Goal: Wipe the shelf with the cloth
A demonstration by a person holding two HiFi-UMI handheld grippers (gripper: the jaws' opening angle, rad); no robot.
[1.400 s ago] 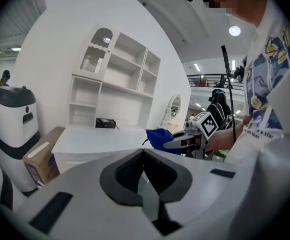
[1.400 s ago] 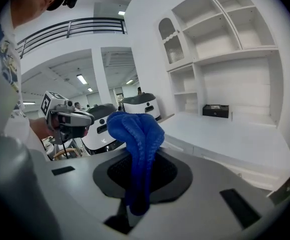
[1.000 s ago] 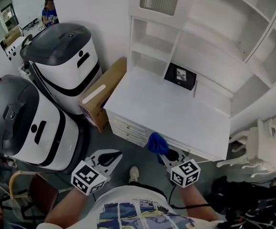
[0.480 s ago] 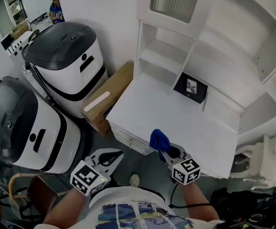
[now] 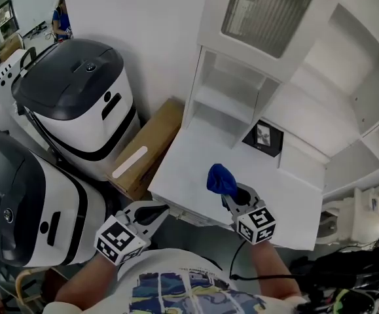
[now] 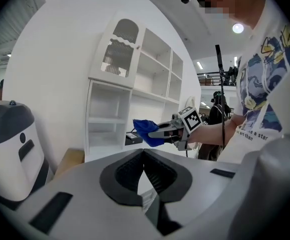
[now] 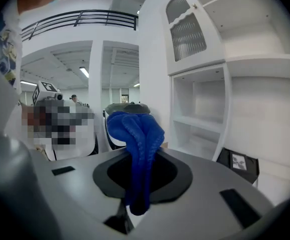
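**Blue cloth being held over the desktop's near edge**

The blue cloth (image 5: 220,179) is being pinched between the jaws of the right gripper (image 5: 231,196). Its long axis is being kept in line with the jaws, with the bunched end pointed ahead toward the shelf (image 5: 232,103) and a thin tail hanging back between them. It is being held over the white desktop (image 5: 189,162); contact cannot be judged. The left gripper (image 5: 151,213) is being held off the desk's edge, jaws together on nothing. The desk's left side is being flanked by a cardboard box (image 5: 146,146) and two white machines (image 5: 78,93).

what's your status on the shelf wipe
Right hand-held gripper shut on crumpled blue cloth, over white shelf unit. Left hand-held gripper shut, empty. Small black picture frame at back.
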